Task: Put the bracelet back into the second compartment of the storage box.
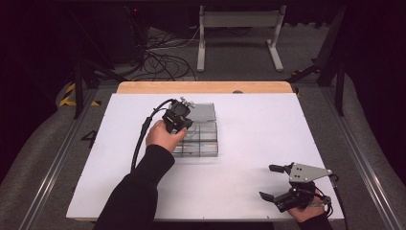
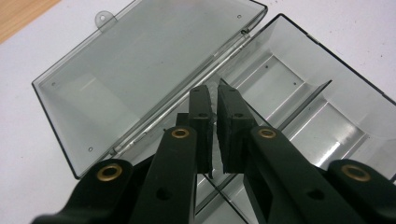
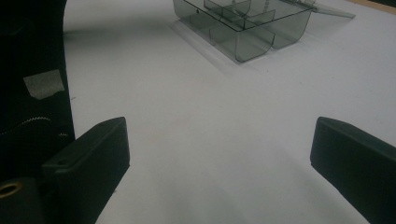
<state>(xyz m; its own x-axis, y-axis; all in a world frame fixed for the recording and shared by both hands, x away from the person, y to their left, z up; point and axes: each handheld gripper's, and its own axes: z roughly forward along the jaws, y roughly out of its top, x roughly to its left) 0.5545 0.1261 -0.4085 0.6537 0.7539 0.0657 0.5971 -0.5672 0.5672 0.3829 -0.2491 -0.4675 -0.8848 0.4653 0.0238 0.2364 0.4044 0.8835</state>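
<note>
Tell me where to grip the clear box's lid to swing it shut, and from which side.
Grip the lid at its free far edge, near the small tab, probably coming from the side away from the box. It lies open and flat on the table, hinged along the box's rim, so that edge swings the widest. The left gripper, shut, sits at the hinge.

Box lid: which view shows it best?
Left gripper view: the clear lid lies open flat beside the divided box, its whole outline and hanging tab close up. High view shows the lid small, partly behind the left gripper. Right gripper view catches just a thin far edge.
</note>
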